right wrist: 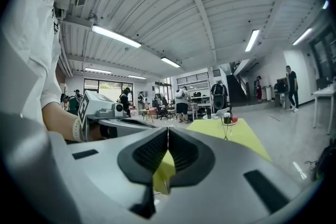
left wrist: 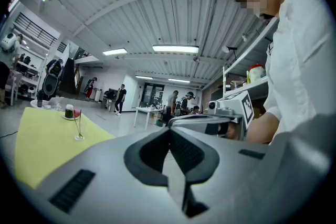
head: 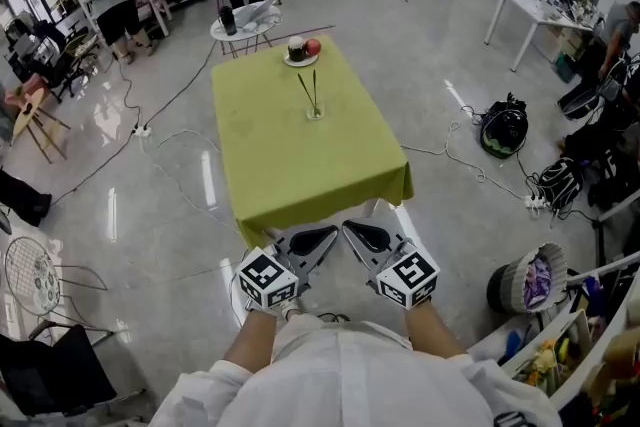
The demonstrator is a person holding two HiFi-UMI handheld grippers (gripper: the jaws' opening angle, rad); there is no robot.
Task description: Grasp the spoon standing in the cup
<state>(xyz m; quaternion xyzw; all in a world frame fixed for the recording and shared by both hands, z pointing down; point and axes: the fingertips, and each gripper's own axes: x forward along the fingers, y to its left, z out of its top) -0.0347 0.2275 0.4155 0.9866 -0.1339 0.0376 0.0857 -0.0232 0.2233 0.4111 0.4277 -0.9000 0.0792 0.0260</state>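
The spoon (head: 309, 90) stands tilted in a small clear cup (head: 315, 111) on the green table (head: 290, 165), midway between the side edges and somewhat nearer the far edge. A plate (head: 300, 61) with a red fruit (head: 313, 46) sits at the far edge. The left gripper (head: 330, 232) and right gripper (head: 348, 226) hang just off the near edge, well apart from the cup, each with its jaws pressed together on nothing.

The tablecloth (head: 300, 165) is matt yellow-green fabric, smooth on top and softly folded at its near corners. The grey floor (head: 430, 45) is glossy and mirrors the lights. The cup (head: 315, 112) looks like clear glass. The left gripper (left wrist: 169, 131) and right gripper (right wrist: 167, 131) have matt grey plastic shells with black ribbed pads (right wrist: 149, 152).
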